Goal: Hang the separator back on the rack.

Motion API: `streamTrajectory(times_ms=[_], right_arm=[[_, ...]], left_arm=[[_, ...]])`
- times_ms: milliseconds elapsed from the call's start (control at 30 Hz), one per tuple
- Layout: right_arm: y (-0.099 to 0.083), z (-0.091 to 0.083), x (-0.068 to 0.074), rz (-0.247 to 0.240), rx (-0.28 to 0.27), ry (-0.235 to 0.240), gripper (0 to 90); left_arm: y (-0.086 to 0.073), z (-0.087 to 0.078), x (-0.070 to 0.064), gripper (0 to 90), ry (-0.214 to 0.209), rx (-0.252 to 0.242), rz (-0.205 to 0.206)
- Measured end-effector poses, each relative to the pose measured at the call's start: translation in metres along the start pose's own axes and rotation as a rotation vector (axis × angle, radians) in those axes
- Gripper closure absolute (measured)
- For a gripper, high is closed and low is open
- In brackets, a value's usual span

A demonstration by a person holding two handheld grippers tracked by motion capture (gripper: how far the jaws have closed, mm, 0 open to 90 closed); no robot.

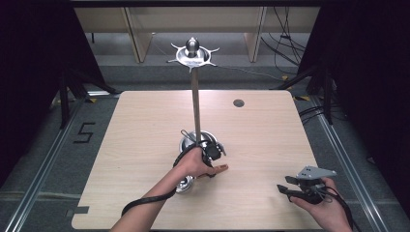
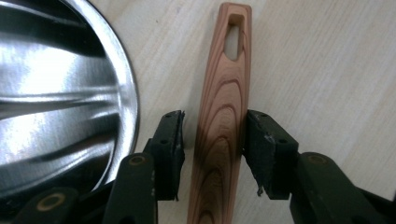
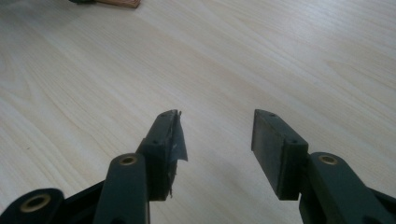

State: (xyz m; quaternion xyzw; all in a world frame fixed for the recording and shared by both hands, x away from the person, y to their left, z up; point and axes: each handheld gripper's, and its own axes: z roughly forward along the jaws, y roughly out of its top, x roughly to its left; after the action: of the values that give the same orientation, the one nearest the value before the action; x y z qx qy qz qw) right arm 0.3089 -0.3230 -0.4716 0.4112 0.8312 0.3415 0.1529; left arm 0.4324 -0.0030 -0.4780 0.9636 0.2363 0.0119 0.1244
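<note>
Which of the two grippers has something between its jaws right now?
The left gripper: a wooden handle lies between its jaws beside a metal bowl. The right gripper is open over bare table.

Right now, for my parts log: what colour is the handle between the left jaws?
Reddish-brown striped wood handle, clearest in the left gripper view.

Bare table (image 1: pixel 270 140) around the right tool (image 1: pixel 289 186); steel stand (image 1: pixel 196 104) and shiny bowl (image 2: pixel 60 93) crowding the left tool (image 2: pixel 212 140).

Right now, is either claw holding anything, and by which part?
The left claw straddles a wooden handle mid-length, below its hanging hole; the right pad touches it, the left shows a sliver of gap, so a firm grip cannot be told. The right claw is open, holding nothing.
</note>
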Motion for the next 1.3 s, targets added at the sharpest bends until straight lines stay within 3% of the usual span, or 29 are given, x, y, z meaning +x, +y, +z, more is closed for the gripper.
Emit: streamTrajectory(times_ms=[100,200,367,400,633,667,733,767,800,833,933,1000,1067,1300], right_arm=[[0.000,0.001,0.000,-0.001,-0.002,0.002,52.1],[-0.001,0.001,-0.001,-0.015,-0.010,-0.002,52.1],[0.000,0.000,0.000,-0.001,0.000,0.004,52.1],[0.000,0.000,0.000,-0.001,-0.001,0.004,52.1],[0.000,0.000,0.000,0.000,-0.004,0.003,52.1],[-0.001,0.001,-0.001,-0.015,-0.010,-0.002,52.0],[0.000,0.002,-0.001,-0.022,-0.005,-0.003,51.8],[0.000,0.001,-0.002,-0.028,-0.005,-0.002,51.7],[0.000,0.002,-0.001,-0.030,-0.008,-0.007,51.7],[0.000,0.001,0.000,-0.016,-0.005,-0.005,51.7],[0.000,0.001,0.000,-0.015,-0.005,-0.006,51.7],[0.000,0.001,0.000,-0.015,-0.006,-0.005,51.7],[0.000,0.002,-0.001,-0.025,-0.011,-0.007,51.7],[0.000,0.002,-0.001,-0.024,-0.011,-0.008,51.8]], left_arm=[[0.001,0.000,-0.002,64.3,0.002,0.017,0.024],[0.002,0.000,-0.003,65.8,0.016,0.029,0.046],[0.000,-0.002,-0.006,66.9,0.037,0.041,0.043],[-0.001,-0.004,-0.006,66.9,0.045,0.037,0.066],[-0.018,-0.025,-0.010,67.1,0.078,-0.094,0.047],[-0.020,-0.029,-0.009,67.1,0.092,-0.108,0.059],[-0.027,-0.035,-0.011,67.1,0.110,-0.156,0.045],[-0.031,-0.039,-0.011,67.2,0.091,-0.180,0.028],[-0.034,-0.041,-0.013,67.2,0.095,-0.200,0.005],[-0.037,-0.045,-0.011,67.2,0.106,-0.205,0.014],[-0.047,-0.053,-0.011,67.2,0.106,-0.255,-0.010],[-0.054,-0.057,-0.011,67.2,0.110,-0.313,-0.048],[-0.060,-0.062,-0.010,67.3,0.100,-0.340,-0.072],[-0.079,-0.079,-0.013,67.3,0.145,-0.478,-0.137]])
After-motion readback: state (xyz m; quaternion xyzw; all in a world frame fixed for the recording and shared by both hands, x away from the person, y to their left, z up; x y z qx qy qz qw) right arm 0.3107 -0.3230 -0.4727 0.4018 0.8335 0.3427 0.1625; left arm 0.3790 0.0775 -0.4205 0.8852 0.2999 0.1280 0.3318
